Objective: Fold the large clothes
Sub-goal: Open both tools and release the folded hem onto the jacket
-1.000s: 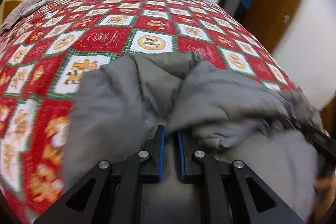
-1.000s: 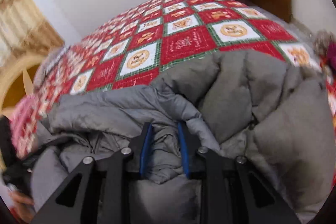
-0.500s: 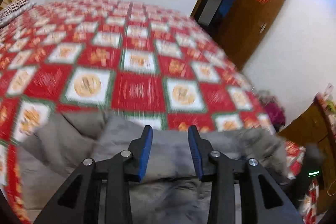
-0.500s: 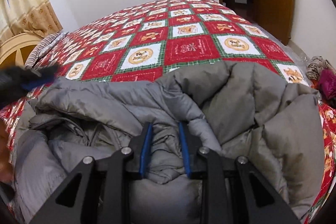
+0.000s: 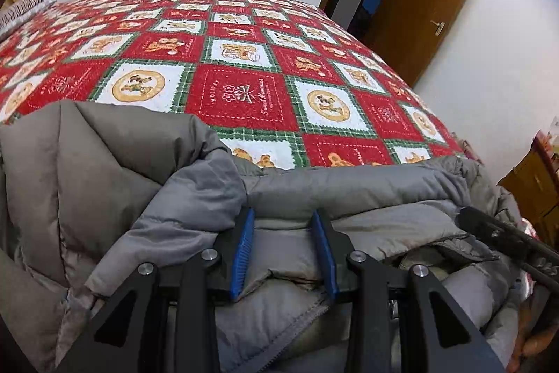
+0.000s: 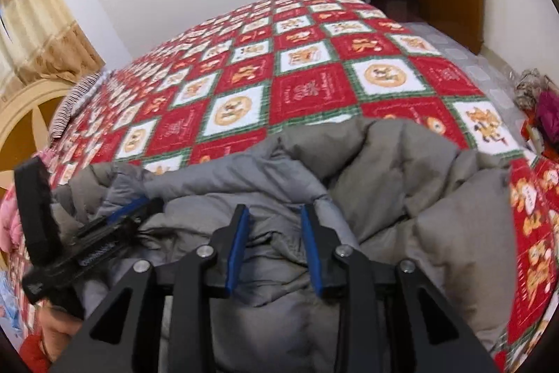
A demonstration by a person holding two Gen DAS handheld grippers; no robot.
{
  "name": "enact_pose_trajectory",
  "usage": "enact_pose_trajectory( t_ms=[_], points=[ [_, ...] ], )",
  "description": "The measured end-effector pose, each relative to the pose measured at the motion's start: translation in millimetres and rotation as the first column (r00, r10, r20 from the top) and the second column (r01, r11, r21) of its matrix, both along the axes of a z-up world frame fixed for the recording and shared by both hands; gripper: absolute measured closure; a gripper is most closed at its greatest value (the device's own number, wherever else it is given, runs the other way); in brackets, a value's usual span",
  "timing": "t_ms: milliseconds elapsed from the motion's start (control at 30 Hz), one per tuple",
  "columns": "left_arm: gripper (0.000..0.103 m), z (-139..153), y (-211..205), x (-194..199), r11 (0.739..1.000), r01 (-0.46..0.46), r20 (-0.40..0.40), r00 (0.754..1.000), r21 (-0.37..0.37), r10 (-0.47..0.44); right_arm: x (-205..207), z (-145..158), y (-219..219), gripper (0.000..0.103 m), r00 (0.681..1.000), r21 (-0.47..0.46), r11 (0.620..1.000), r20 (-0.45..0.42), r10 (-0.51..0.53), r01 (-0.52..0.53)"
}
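A grey padded jacket (image 5: 104, 180) lies bunched at the near edge of a bed with a red, white and green patchwork quilt (image 5: 241, 97). My left gripper (image 5: 283, 214) stands open over a padded band of the jacket, and the cloth lies between its blue pads without being pinched. In the right wrist view the jacket (image 6: 401, 180) fills the lower half. My right gripper (image 6: 274, 208) has a crumpled fold between its pads, which still touch it as the jaws ease apart. The left gripper (image 6: 150, 201) shows at the left, and the right gripper (image 5: 468, 215) at the right edge.
The quilt (image 6: 314, 90) stretches far beyond the jacket. A brown door (image 5: 419, 6) stands open at the back right, with a wooden cabinet (image 5: 534, 187) nearer. Loose clothes (image 6: 538, 93) lie on the floor, and a headboard (image 6: 28, 114) and a curtain (image 6: 35, 23) are on the left.
My left gripper opened, let go of its jacket fold and swung right along the near edge. The right gripper stayed in place on its fold, its pads slightly wider.
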State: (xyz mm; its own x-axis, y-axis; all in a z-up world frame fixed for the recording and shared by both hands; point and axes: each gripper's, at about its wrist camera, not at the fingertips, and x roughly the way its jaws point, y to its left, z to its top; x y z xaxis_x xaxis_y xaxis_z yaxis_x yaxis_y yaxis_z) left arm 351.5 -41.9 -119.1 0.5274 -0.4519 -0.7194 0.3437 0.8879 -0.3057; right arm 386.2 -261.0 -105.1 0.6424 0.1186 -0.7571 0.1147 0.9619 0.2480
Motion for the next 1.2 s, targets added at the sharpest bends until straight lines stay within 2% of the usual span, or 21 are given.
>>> enact_pose_trajectory(
  t_ms=[133,233,367,467,567,600,633,667,733,800,867,900,967,1067,1200],
  points=[
    [0.067,-1,6,1,0.999,-0.007,-0.011,1.0,-0.046,0.006,-1,-13,4,0.072,1.0,-0.036,0.999,-0.004,0.029,-0.029],
    [0.067,0,1,3,1.0,-0.009,-0.002,1.0,-0.016,0.009,2,-19,6,0.072,1.0,-0.054,0.998,0.016,0.025,-0.024],
    [0.067,0,-1,2,1.0,-0.01,0.001,1.0,0.0,0.01,4,-16,18,0.071,1.0,-0.155,0.988,0.008,0.02,-0.019],
    [0.067,3,-3,1,1.0,-0.003,-0.007,1.0,0.016,0.003,4,-14,21,0.07,1.0,-0.187,0.982,0.0,0.024,-0.023],
    [0.067,24,-4,-5,0.994,0.025,-0.058,0.998,0.111,-0.019,2,2,20,0.068,0.998,-0.185,0.982,-0.058,0.032,-0.042],
    [0.067,34,0,-13,0.992,0.031,-0.054,0.998,0.124,-0.025,-8,16,19,0.067,0.999,-0.179,0.983,-0.043,0.026,-0.033],
    [0.067,45,5,-22,0.991,0.036,-0.035,0.999,0.125,-0.032,-25,34,18,0.065,1.0,-0.159,0.987,0.014,0.028,-0.025],
    [0.067,62,15,-37,0.992,0.043,0.001,0.999,0.118,-0.044,-38,48,18,0.055,0.998,-0.146,0.989,0.054,0.034,-0.026],
    [0.063,89,33,-63,0.993,0.059,0.045,0.997,0.105,-0.064,-78,81,18,0.044,0.99,-0.149,0.988,0.131,0.046,-0.027],
    [0.05,118,56,-101,0.993,0.077,0.082,0.993,0.088,-0.084,-122,107,18,0.044,0.981,-0.157,0.987,0.183,0.059,-0.03],
    [0.041,139,75,-139,0.992,0.106,0.113,0.987,0.068,-0.113,-169,128,18,0.044,0.974,-0.156,0.987,0.216,0.068,-0.035],
    [0.039,151,91,-170,0.99,0.13,0.136,0.981,0.058,-0.137,-196,137,17,0.042,0.972,-0.16,0.987,0.225,0.064,-0.028],
    [0.036,166,116,-223,0.986,0.159,0.165,0.972,0.05,-0.165,-258,148,13,0.039,0.97,-0.138,0.99,0.237,0.06,-0.028],
    [0.033,176,149,-296,0.986,0.162,0.184,0.969,0.049,-0.168,-325,158,10,0.039,0.966,-0.107,0.993,0.248,0.069,-0.044],
    [0.033,172,191,-372,0.992,0.117,0.162,0.979,0.051,-0.124,-421,177,10,0.039,0.957,-0.186,0.982,0.289,0.033,0.022]
  ],
)
